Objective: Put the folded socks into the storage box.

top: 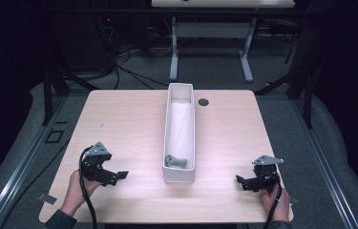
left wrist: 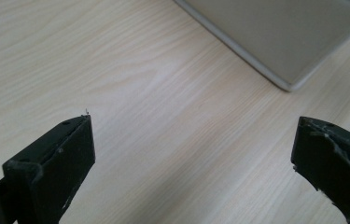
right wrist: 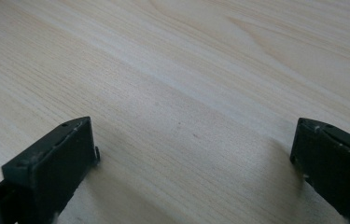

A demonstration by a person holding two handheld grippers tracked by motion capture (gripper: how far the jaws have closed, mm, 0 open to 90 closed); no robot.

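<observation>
Down at the near end of the white bin [top: 180, 138], mid-table toward the front edge, sits a small grey-green piece [top: 175, 161]. Looks light and rigid, maybe a bit slick, so I'd pinch it across its narrow middle. Left gripper [top: 119, 175] is near the front-left corner, jaws wide, nothing held, well left of the bin. Right gripper [top: 241, 182] is front-right, also open and empty.

High overview; two close jaw-level views of table [top: 133, 119]
</observation>
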